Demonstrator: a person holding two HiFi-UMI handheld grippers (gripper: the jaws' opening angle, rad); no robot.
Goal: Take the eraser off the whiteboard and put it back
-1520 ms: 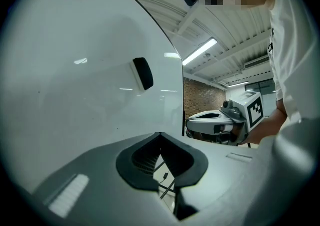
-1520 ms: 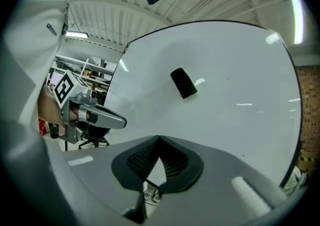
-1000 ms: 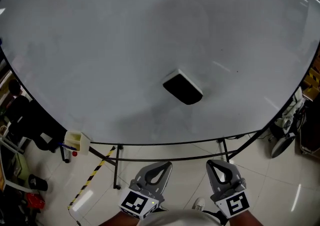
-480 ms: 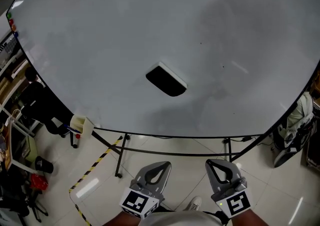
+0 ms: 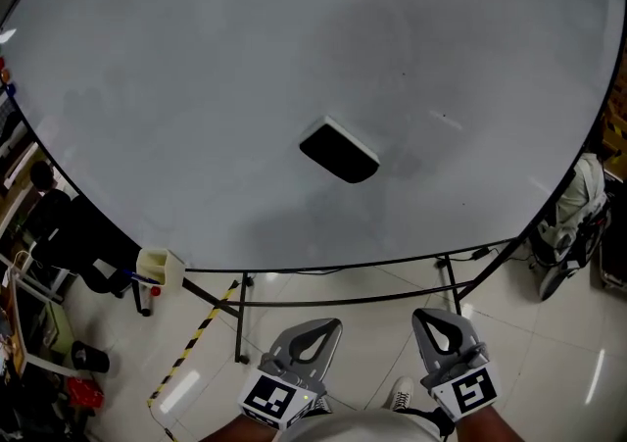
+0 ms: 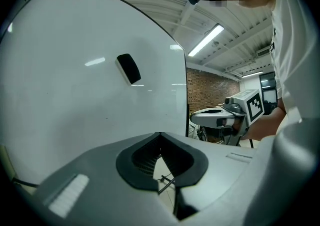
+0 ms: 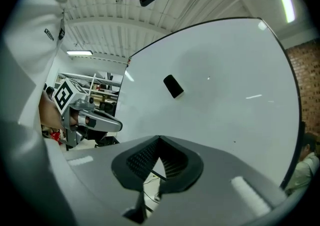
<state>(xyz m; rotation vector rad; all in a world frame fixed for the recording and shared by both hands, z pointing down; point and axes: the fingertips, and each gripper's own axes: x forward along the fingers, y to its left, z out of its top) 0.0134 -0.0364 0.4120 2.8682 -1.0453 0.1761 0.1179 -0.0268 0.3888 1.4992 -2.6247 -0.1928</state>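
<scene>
Clearly both are clenched on nothing: the left gripper and right gripper hang low before the whiteboard, well apart from the eraser, which sits tilted near mid-board. It looks light and stiff (probably clinging by a magnet), so one gripper should open, pinch its two long sides, then peel it off.

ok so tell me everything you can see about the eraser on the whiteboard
The eraser is a black, rounded rectangular block with a pale strip along one long edge, material hard to tell. It sits flat against the whiteboard, near its middle, tilted diagonally. Only the board touches it. The left gripper and right gripper are far below it, both shut and empty.
</scene>
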